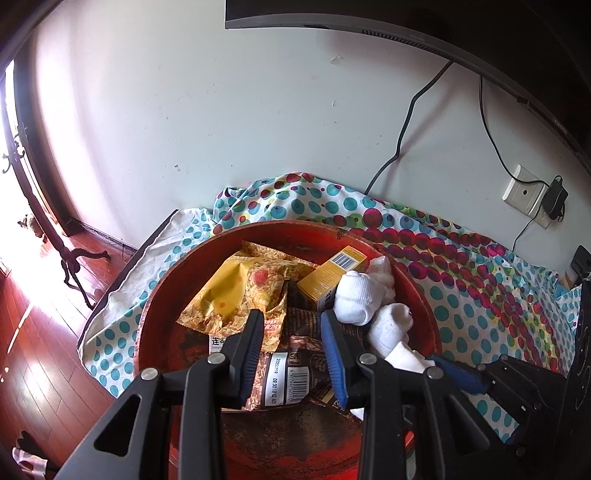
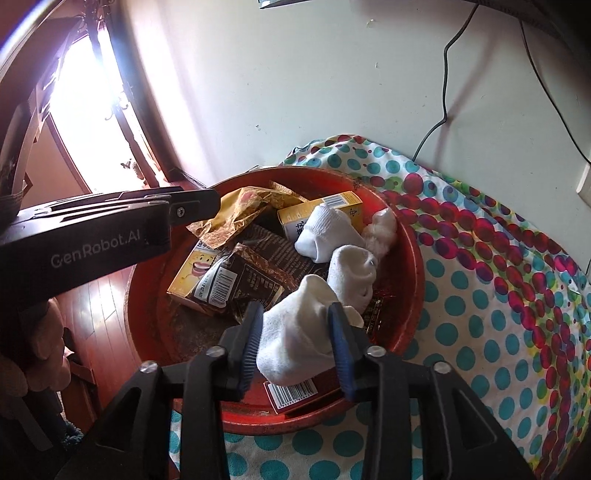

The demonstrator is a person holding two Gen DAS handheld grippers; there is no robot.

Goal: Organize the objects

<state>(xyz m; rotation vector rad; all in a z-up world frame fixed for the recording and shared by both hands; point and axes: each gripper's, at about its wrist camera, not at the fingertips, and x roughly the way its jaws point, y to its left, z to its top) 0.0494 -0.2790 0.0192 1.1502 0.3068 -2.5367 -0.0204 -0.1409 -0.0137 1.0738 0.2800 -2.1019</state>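
A round red basin sits on a polka-dot cloth and holds snack packets, boxes and white socks. My left gripper is open above a dark packet with a barcode, beside a yellow snack packet. My right gripper has its jaws on either side of a white sock at the basin's near side; the pads seem to touch it. Two more white socks lie by a yellow box. The left gripper's body shows in the right wrist view.
The polka-dot cloth covers the surface right of the basin. A wall with cables and a socket is behind. A monitor hangs above. Wooden floor lies to the left, below the surface edge.
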